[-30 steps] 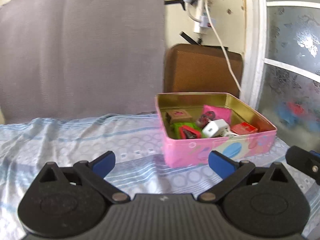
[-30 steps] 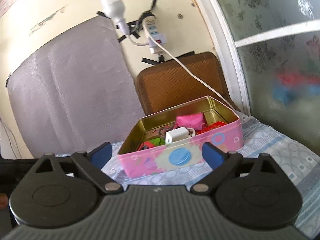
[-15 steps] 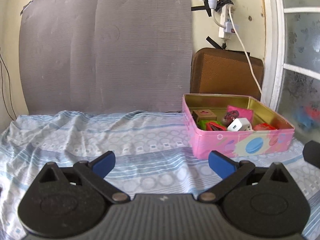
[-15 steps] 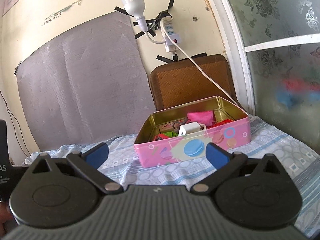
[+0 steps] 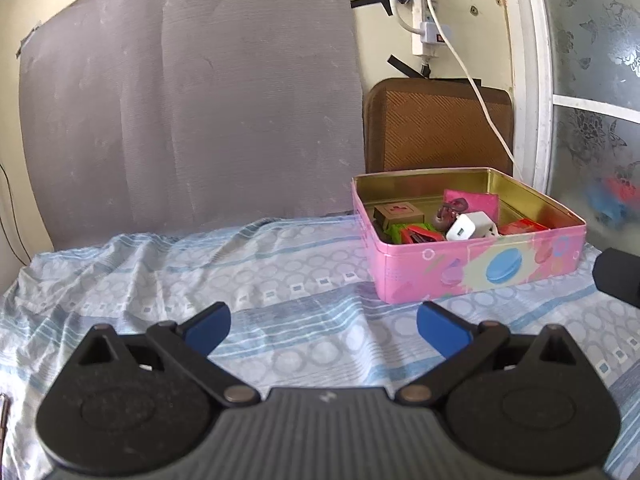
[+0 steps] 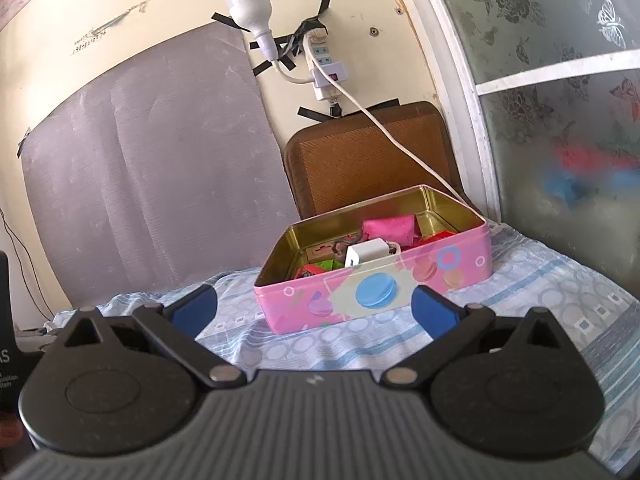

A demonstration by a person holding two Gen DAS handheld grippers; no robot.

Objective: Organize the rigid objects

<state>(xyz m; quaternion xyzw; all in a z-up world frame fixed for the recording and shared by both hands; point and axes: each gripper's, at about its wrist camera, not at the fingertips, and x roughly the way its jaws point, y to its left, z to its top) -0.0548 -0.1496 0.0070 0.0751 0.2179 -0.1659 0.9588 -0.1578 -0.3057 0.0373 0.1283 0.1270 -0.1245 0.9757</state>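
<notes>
Left gripper [image 5: 323, 326]: jaws apart, nothing between them, held above the sheet [image 5: 160, 280]. Right gripper [image 6: 314, 306]: jaws apart, empty, pointed at the tin [image 6: 400, 292].

The pink tin stands open on the blue patterned sheet, at the far right, near the window [image 6: 560, 120]. Inside it lie a white charger [image 5: 470, 226], a brown box [image 5: 398, 213], a pink packet [image 5: 478, 202], red pieces [image 5: 418, 236] and a green item [image 5: 398, 232], crowded together and touching. A brown board [image 5: 440, 128] leans on the wall behind the tin. A grey panel [image 5: 180, 100] covers the wall at left.
</notes>
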